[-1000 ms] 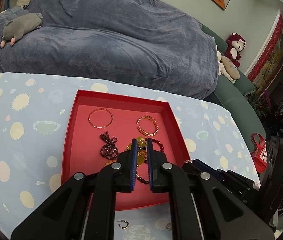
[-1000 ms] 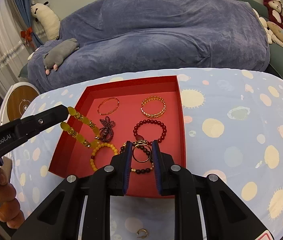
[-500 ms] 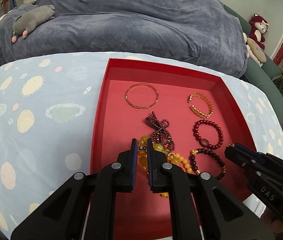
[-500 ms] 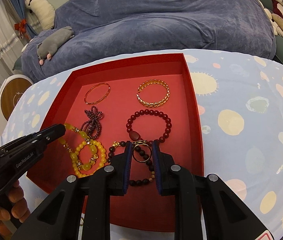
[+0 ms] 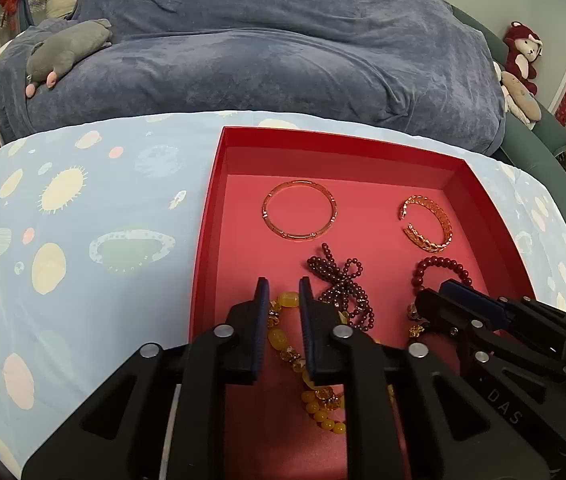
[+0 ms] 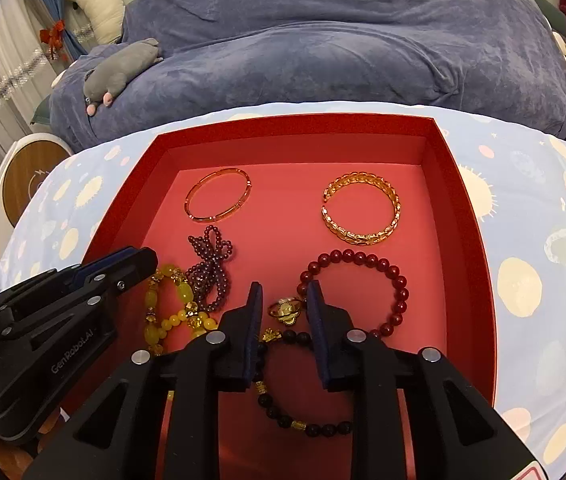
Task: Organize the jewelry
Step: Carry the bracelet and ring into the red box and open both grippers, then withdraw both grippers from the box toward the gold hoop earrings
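A red tray on the blue spotted table holds jewelry: a thin gold bangle, a gold chain cuff, a dark purple bead strand, a red bead bracelet, a black bead bracelet and a yellow bead bracelet. My left gripper is slightly open over the yellow bracelet, which lies on the tray floor. My right gripper is open, with a gold ring lying in the tray between its fingers.
A sofa under a blue-grey cover stands behind the table, with a grey plush toy on it. Plush toys sit at the far right. A round wooden-topped stool stands at the table's left end.
My left gripper lowered the yellow bracelet into the tray and opened off it. My right gripper moved down over the tray, opened, and the ring it held now lies in the tray.
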A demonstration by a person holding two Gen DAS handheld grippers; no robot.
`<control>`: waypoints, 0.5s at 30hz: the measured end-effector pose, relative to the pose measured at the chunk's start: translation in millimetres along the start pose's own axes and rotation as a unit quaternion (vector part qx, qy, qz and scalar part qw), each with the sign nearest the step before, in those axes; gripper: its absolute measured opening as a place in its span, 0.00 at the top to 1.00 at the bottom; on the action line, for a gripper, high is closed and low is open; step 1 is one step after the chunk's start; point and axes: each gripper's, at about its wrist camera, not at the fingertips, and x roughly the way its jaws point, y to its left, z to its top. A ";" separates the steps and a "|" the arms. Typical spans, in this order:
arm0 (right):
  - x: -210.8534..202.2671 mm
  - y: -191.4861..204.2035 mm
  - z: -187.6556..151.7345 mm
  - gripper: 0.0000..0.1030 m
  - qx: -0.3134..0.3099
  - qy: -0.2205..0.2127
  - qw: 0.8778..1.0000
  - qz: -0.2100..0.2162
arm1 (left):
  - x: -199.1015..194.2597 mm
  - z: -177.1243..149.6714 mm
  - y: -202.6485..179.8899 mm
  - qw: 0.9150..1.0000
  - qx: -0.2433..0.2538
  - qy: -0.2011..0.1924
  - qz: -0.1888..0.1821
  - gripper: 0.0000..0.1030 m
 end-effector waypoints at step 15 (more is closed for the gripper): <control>-56.0 -8.2 -15.9 0.71 0.022 -0.029 0.999 0.002 | -50.5 -15.7 -2.1 0.999 -0.018 -0.029 -0.009 0.69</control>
